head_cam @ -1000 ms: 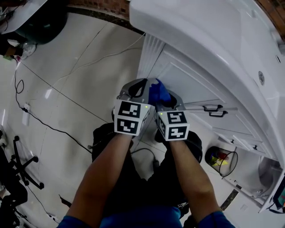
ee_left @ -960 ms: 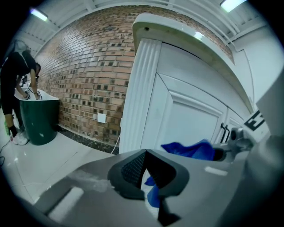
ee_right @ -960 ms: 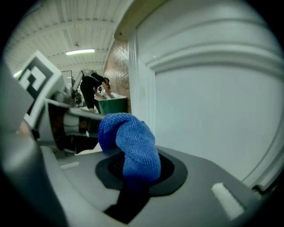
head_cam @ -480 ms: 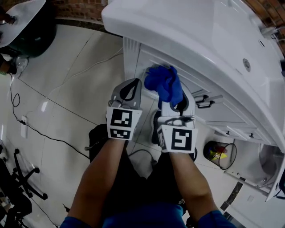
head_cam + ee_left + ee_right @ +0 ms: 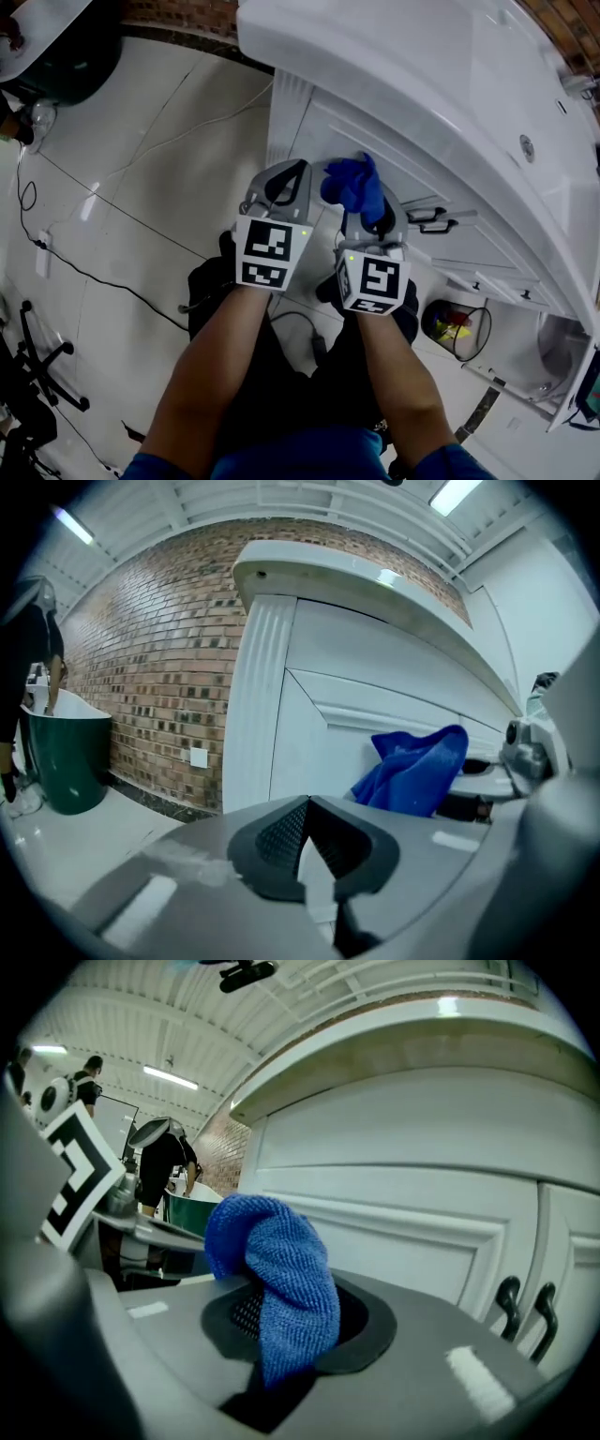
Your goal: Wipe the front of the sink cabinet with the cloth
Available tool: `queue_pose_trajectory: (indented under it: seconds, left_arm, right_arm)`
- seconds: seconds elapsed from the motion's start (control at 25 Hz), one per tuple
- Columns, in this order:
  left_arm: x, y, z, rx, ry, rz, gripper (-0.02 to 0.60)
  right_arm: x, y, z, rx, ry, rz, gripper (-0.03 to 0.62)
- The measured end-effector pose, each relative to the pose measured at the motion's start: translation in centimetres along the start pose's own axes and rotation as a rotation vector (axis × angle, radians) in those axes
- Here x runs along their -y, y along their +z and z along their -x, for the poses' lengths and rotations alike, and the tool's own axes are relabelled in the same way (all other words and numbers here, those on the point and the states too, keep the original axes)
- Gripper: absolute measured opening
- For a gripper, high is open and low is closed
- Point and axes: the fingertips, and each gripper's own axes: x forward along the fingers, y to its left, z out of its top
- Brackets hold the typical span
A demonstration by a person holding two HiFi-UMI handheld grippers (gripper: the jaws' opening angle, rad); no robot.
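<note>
Both forearms point(image 5: 225, 366) extended side by side, right gripper point(image 5: 364, 199) fingers point(image 5: 367, 1324) pinching cloth point(image 5: 281, 1279), left gripper point(image 5: 286, 183) fingers point(image 5: 272, 832) together

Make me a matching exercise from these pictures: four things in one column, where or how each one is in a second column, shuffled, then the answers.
1. blue microfibre cloth
2. left gripper
3. pair of black metal door handles
4. black wire wastebasket

A. standing on the pale floor tiles
B. jaws together, nothing between them
C. clamped in the right gripper
D. fixed to the white sink cabinet front

Pairs: 1-C, 2-B, 3-D, 4-A
</note>
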Motion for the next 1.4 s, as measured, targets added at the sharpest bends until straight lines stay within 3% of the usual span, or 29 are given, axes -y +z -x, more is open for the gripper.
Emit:
queue_pose_trajectory:
  seconds: [0.92,1.2,1.4]
  left_arm:
    - [0.0,-3.8,-2.2,-0.157,-0.052,0.029,0.003]
    - [0.3,-4.7,-2.6,-0.2,-0.076,0.035,0.003]
    - [0.1,-4.3,-2.5,-0.2,-0.074,0.042,0.003]
  right_arm:
    - [-3.3,-18.1,-4.8,-0.452,0.065,-0.026,0.081]
    - [-3.9,-21.5,-5.8,-0.55,0.076,-0.034,0.081]
    - [-3.7,-20.6,-5.4,-0.53,0.066,-0.117,0.081]
